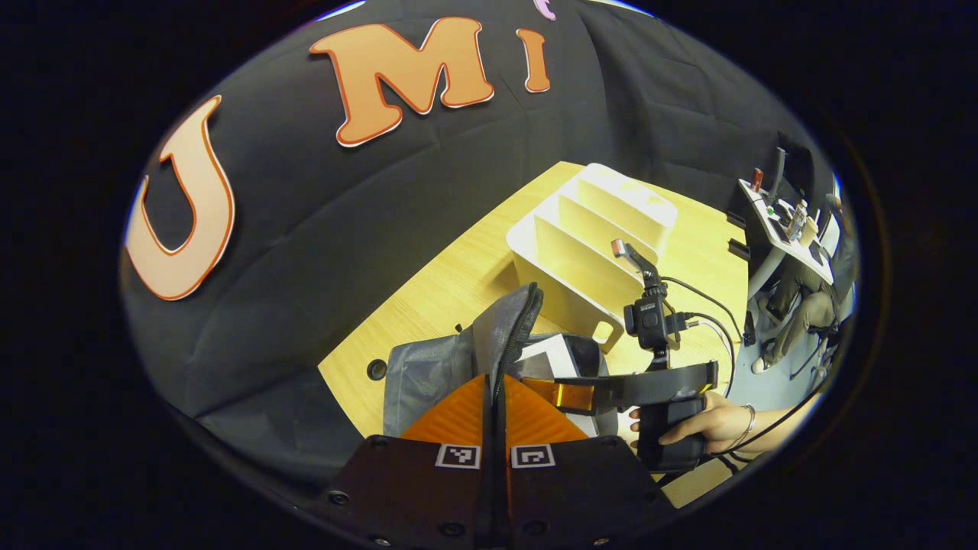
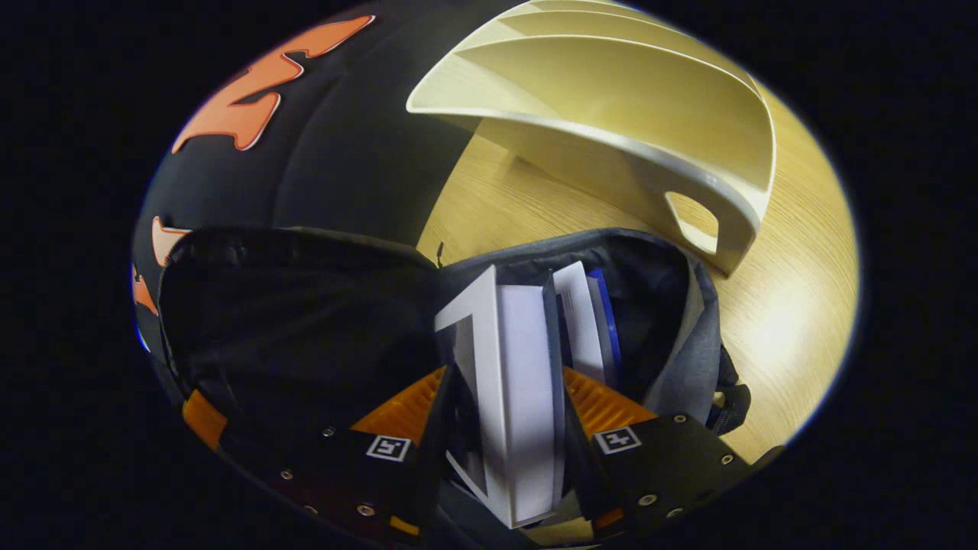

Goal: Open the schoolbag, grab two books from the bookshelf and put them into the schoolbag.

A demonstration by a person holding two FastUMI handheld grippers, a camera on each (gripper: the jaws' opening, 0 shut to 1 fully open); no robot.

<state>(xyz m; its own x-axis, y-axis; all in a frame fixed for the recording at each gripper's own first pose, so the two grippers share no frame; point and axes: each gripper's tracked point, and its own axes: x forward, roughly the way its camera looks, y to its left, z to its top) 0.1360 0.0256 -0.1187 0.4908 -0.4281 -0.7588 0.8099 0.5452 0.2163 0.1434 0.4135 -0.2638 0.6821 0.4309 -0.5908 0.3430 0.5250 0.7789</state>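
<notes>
Right gripper view — claw grips book.

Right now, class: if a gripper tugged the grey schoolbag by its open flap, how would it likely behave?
The schoolbag would probably behave floppily: its flap sags and folds where the left gripper pinches it. With two books inside, it may drag rather than lift, and might slide on the smooth table.
</notes>
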